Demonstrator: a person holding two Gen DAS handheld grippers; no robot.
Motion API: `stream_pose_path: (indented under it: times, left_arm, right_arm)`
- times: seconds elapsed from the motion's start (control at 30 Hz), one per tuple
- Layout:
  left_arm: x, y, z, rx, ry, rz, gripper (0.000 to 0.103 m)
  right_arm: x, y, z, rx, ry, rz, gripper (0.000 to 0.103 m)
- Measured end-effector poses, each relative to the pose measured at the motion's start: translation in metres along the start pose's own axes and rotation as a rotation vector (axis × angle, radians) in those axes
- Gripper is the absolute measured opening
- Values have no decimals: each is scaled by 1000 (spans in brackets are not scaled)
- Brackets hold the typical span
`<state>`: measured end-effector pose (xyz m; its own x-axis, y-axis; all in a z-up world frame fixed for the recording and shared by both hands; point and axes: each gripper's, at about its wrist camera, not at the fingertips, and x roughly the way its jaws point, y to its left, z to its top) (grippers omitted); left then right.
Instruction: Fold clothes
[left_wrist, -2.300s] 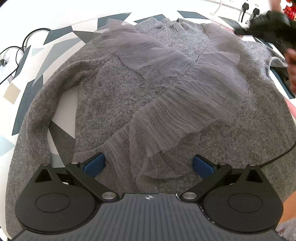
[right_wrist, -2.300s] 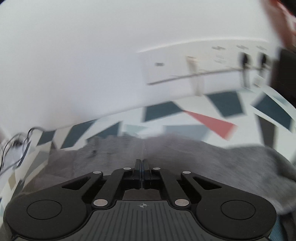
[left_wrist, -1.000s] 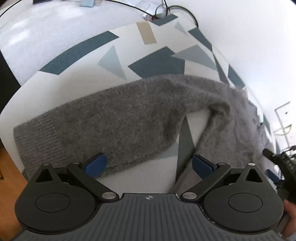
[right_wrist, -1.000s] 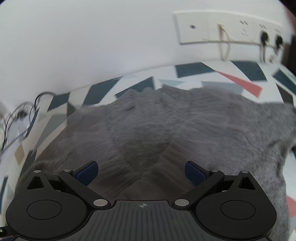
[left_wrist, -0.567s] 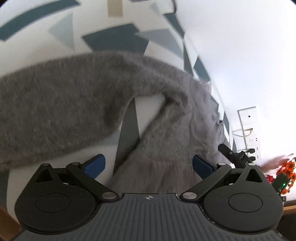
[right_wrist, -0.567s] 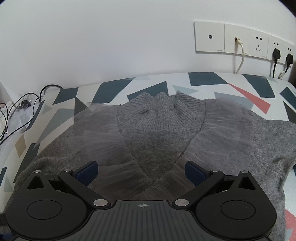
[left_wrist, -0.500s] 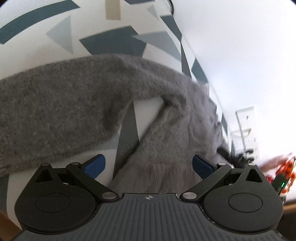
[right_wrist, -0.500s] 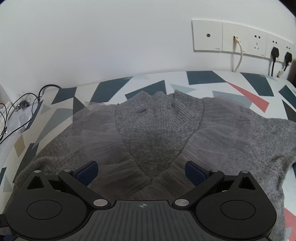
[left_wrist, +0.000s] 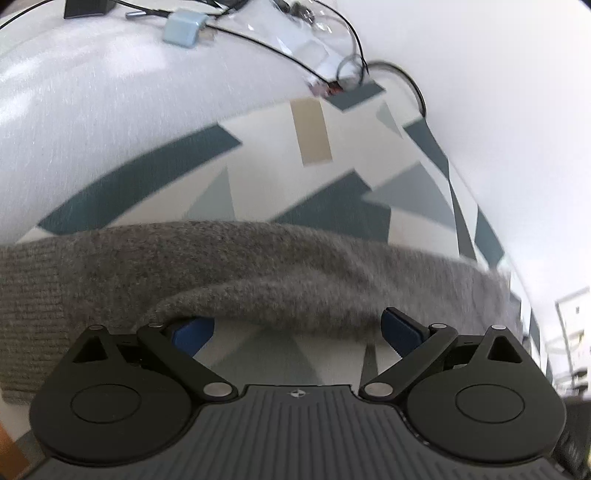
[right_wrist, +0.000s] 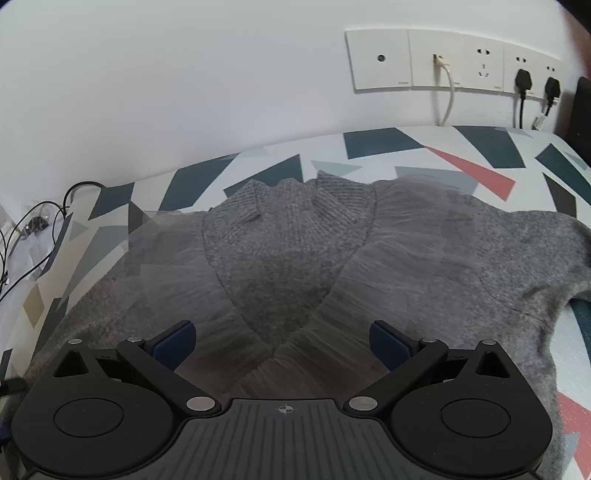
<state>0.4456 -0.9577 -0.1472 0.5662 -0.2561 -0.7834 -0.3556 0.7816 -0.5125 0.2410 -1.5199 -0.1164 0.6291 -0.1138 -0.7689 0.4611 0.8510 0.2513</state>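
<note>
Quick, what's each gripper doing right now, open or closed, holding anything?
Left gripper: open, at the sweater sleeve, holding nothing.
Right gripper: open, above the sweater, holding nothing.

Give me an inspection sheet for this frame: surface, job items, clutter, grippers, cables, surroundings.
Surface: table cover with geometric print.
Job's things: grey sweater spread flat, collar toward the wall; its sleeve lies across the left wrist view.
Clutter: small pale blue box.
Grippers: left gripper open at the sleeve edge; right gripper open over the sweater front.
Cables: black wires; white cord and two black plugs.
Surroundings: white wall, socket strip.
</note>
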Motion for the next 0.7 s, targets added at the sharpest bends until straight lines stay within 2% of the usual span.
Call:
stream_pose_path:
  times: [0.1,0.17,0.2,0.23,0.37,0.47,0.6,0.7]
  left_arm:
    - [4,4,9,-51,-43,-15,96]
    - [8,12,15,-151,-79,-72,70]
    - [10,15,19,-195,-92,-101,37]
    - [15,16,24,-203,-83,-124,12]
    - [11,-9,35,-73,-140,-109,9]
    - [-15,-48,35,108,-251,-144,9]
    - [-42,-118,21,340,-339,-272,9]
    - [-43,-171,-2,483,-310,-423,9]
  right_arm:
    - [-4,-6,-2,8,0,-15,100]
    - [-8,-8,-3,3,1,-19,100]
    - [-9,-8,-4,-2,1,-20,100]
    - [-11,-7,-5,-6,1,-20,100]
    - [-16,-5,-7,-5,7,-22,100]
    - [-17,-5,-9,11,23,-16,100]
    - [-23,-22,-5,94,5,-30,100]
    - [-34,-47,0,166,-42,-74,100]
